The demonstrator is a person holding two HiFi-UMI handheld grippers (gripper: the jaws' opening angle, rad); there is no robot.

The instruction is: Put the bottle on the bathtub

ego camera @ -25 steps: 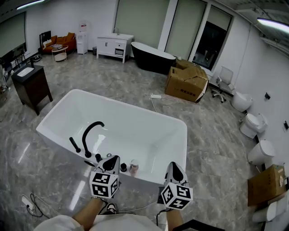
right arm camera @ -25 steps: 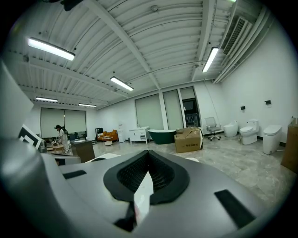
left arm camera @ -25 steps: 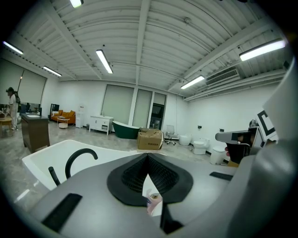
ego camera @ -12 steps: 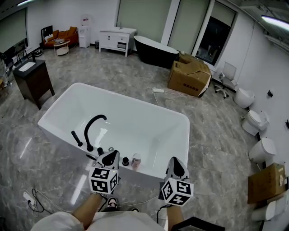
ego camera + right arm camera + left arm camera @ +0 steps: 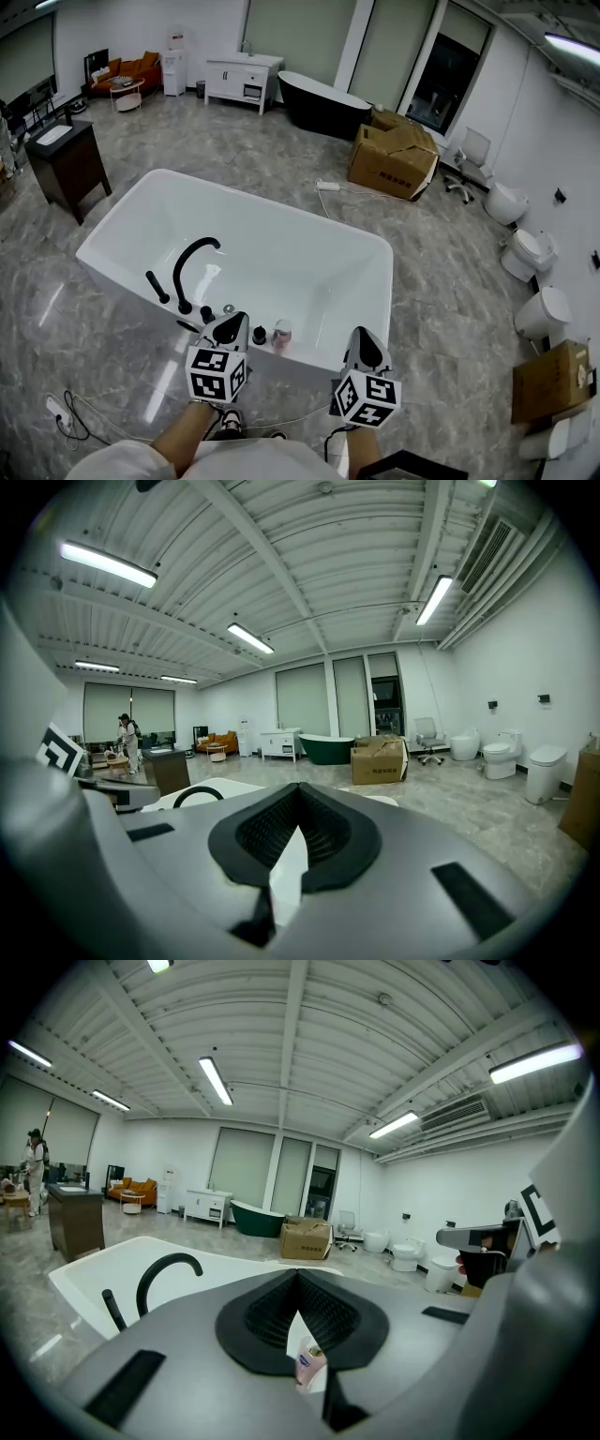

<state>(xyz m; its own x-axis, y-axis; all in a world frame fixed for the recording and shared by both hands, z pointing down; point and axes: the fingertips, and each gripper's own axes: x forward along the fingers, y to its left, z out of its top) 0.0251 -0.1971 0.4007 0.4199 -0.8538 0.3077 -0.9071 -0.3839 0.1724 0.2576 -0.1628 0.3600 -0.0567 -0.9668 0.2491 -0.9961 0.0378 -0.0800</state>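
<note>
A small pink bottle (image 5: pixel 281 335) with a light cap stands upright on the near rim of the white bathtub (image 5: pixel 375 246), beside the black knobs (image 5: pixel 260 334). My left gripper (image 5: pixel 232 328) hovers just left of the bottle, shut and holding nothing. Through the wedge under its closed jaws, the left gripper view shows the bottle (image 5: pixel 309 1366) standing beyond them. My right gripper (image 5: pixel 362 349) is over the rim further right, also shut and empty, its jaws (image 5: pixel 300 794) meeting at the tip.
A black arched faucet (image 5: pixel 187 267) and hand sprayer (image 5: pixel 157 288) rise from the rim at left. A power strip with cable (image 5: pixel 58 409) lies on the marble floor. Cardboard boxes (image 5: pixel 394 155), a black tub (image 5: pixel 323 105), a dark vanity (image 5: pixel 64 159) and toilets (image 5: pixel 527 258) stand around.
The head view has shifted slightly over the tub. Both grippers and the bottle keep the same places relative to each other.
</note>
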